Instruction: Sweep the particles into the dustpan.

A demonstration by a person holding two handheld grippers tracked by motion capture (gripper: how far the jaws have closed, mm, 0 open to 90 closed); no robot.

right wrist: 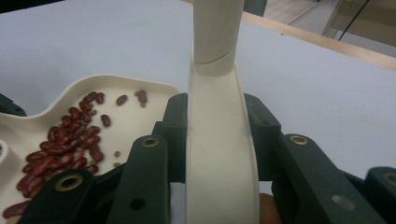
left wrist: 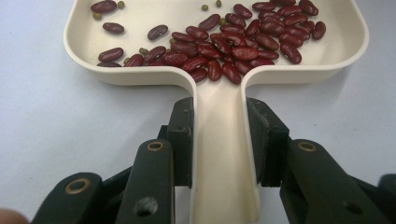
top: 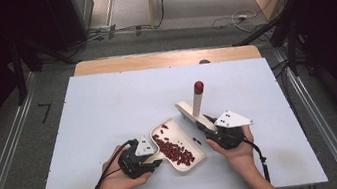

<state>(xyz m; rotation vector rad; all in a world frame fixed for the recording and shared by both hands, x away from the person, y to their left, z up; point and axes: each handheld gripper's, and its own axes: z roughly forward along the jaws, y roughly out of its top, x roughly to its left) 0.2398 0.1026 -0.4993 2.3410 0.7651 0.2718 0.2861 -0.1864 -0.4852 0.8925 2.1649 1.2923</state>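
Two tongs work here, one in each hand, with one cream dustpan, one cream brush-like tool and a heap of red beans too many to count. The left tongs (top: 152, 158) pinch the dustpan's (top: 187, 165) flat handle (left wrist: 219, 154) between both pads, as the left gripper view shows close up. The dustpan lies on the tabletop (top: 108, 108) near the front edge, between the two hands. Its long axis runs on a slant, with the handle toward the left hand (top: 118, 175) and the open mouth away and to the right. Inside lie the red beans (top: 175, 151), piled mostly along the middle, with a few small green beans (left wrist: 204, 7) scattered among them. A couple of stray beans (top: 196, 141) sit on the tabletop just beside the dustpan's right rim.

The right tongs (top: 210, 127) are clamped on the brush-like tool (top: 196, 105), their pads pressed on either side of its flat cream shank (right wrist: 219, 154). Its round stem rises away from the person and ends in a red cap (top: 199, 87). The tool stands just to the right of the dustpan.

The tabletop is a pale bluish-white sheet with a wooden strip (top: 166, 58) showing along its far edge. Beyond it are grey floor (top: 187, 33), loose cables (top: 236, 18) and dark stands at both sides.
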